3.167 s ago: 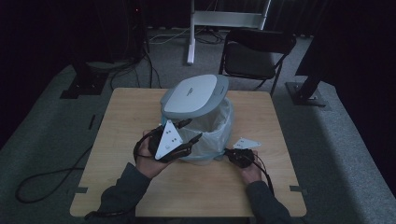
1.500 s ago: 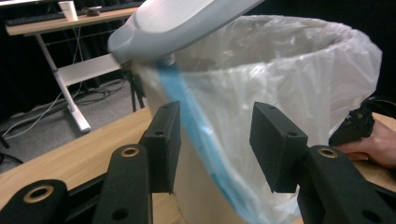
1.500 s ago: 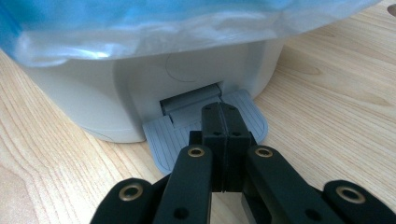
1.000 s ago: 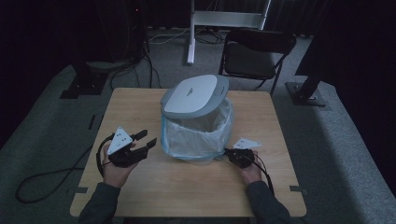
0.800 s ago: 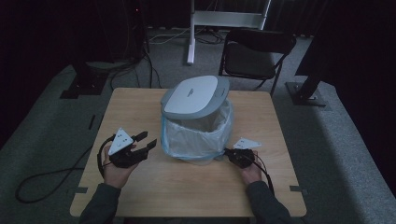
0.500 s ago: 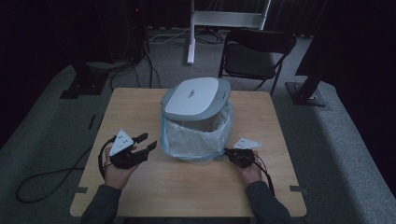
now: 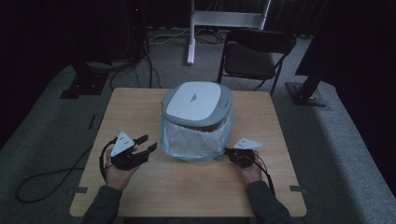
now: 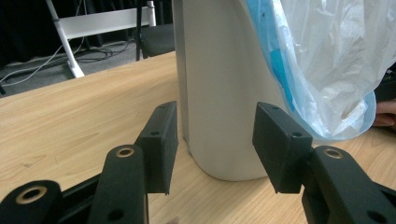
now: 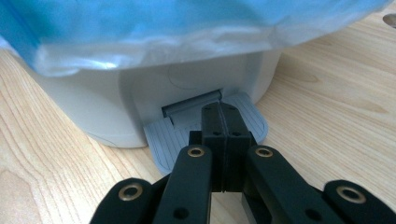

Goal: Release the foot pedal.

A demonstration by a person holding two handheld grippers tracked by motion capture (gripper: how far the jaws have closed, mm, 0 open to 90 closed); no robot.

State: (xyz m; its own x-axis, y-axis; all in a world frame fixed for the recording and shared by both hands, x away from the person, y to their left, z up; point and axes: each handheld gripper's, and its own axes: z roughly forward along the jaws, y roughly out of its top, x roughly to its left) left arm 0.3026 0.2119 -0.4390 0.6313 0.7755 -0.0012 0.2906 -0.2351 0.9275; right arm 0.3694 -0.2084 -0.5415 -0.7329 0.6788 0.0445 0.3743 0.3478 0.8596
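Directly ahead of the right tongs [image 9: 223,140], whose jaws are pressed flat together with nothing between them, lies the grey ribbed foot pedal [image 9: 161,140] of a white plastic pedal bin [image 7: 196,123]. The closed tips rest over that pedal, at the foot of the bin wall. Above the tips hangs the turned-down edge of a translucent blue-tinted plastic bin liner [image 9: 140,32].

Just beyond the left tongs [image 8: 215,140], jaws standing apart and gripping nothing, the bin's white side wall rises from the light wooden worktop [image 8: 70,116]; the liner drapes down to the right of these jaws. From the high view, the left tongs [image 7: 140,151] sit apart from the bin, the right tongs [image 7: 229,153] at its base. The bin's grey-rimmed white lid [image 7: 196,98] is tilted. Farther off, past the worktop, stands a black folding chair [image 7: 254,53].
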